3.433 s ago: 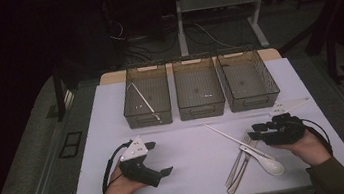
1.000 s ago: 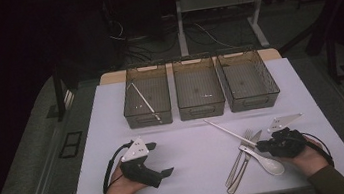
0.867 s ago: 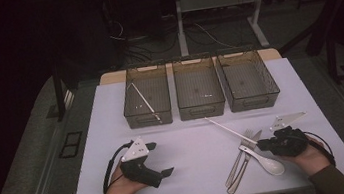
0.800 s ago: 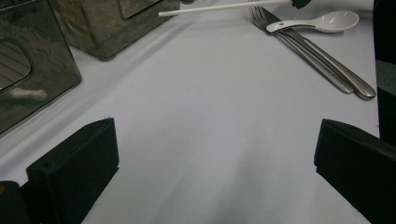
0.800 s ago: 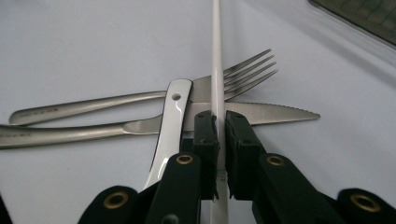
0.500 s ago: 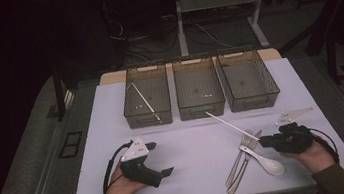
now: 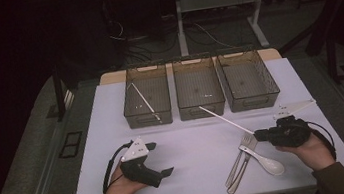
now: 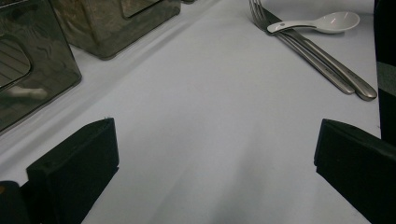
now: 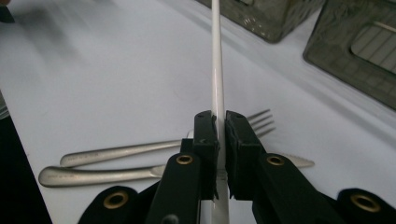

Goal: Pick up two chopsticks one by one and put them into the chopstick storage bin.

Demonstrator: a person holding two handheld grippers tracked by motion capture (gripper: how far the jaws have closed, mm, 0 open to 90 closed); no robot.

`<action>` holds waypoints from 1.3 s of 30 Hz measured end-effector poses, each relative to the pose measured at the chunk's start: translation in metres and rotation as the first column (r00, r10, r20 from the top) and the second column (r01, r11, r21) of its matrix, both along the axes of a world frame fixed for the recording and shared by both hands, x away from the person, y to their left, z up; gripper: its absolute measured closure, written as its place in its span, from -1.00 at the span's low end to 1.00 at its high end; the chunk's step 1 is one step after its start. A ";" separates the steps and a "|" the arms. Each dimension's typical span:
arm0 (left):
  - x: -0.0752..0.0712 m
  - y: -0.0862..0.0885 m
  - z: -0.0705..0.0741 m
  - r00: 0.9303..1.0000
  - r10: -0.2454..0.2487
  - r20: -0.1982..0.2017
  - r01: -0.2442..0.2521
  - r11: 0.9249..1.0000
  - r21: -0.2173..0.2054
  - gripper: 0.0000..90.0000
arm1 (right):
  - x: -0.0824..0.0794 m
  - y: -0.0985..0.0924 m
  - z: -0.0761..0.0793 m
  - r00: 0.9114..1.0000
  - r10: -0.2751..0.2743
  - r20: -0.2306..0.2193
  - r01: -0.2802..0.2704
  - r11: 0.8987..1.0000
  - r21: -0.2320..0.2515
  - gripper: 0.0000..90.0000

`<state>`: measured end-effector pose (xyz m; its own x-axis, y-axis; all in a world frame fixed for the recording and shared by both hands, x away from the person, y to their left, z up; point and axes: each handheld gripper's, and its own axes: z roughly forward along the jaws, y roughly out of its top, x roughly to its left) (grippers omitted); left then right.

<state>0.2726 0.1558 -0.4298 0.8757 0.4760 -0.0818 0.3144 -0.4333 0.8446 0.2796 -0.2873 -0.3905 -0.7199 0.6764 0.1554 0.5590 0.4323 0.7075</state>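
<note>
Near the right edge of the table [image 7: 111, 110], the right gripper [image 7: 260, 134] clamps a white chopstick [image 7: 223, 118], tip toward the bins; the left gripper [image 7: 162, 171] rests open. Between its jaws, the chopstick [image 9: 217, 70] stands straight, so lifting should stay slow above the forks [image 9: 116, 161].

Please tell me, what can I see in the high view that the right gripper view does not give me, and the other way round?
High view: three bins in a row, the middle bin between the others, a white stick lying in the left bin, and the left claw resting open on the table.

Right gripper view: how the right claw is shut on the chopstick, pads pressing both sides.

Both: the chopstick, the forks, and the white tabletop.
</note>
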 end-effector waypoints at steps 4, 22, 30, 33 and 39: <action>0.000 0.000 0.000 1.000 0.000 -0.001 0.000 1.000 0.001 -1.00 | 0.002 0.004 0.005 1.000 0.007 0.008 -0.007 1.000 0.002 0.86; 0.000 0.000 0.001 1.000 -0.001 0.001 0.001 1.000 0.004 -1.00 | 0.013 0.021 0.025 0.999 0.019 0.036 -0.020 0.999 0.034 0.86; 0.000 -0.001 0.001 1.000 -0.001 0.001 0.001 1.000 0.001 -1.00 | 0.027 0.038 0.030 0.999 0.016 0.034 -0.018 0.999 0.049 0.86; 0.000 -0.002 0.001 1.000 -0.002 0.007 0.002 1.000 -0.004 -1.00 | 0.033 0.045 0.032 0.999 0.016 0.034 -0.018 0.999 0.048 0.86; -0.001 -0.002 0.001 1.000 0.001 0.000 -0.001 1.000 -0.013 -1.00 | 0.047 0.067 0.038 0.999 0.020 0.029 -0.022 0.999 0.043 0.86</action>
<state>0.2713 0.1537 -0.4289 0.8753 0.4755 -0.0880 0.3148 -0.4221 0.8501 0.3270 -0.2202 -0.3521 -0.7385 0.6543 0.1630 0.5292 0.4126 0.7415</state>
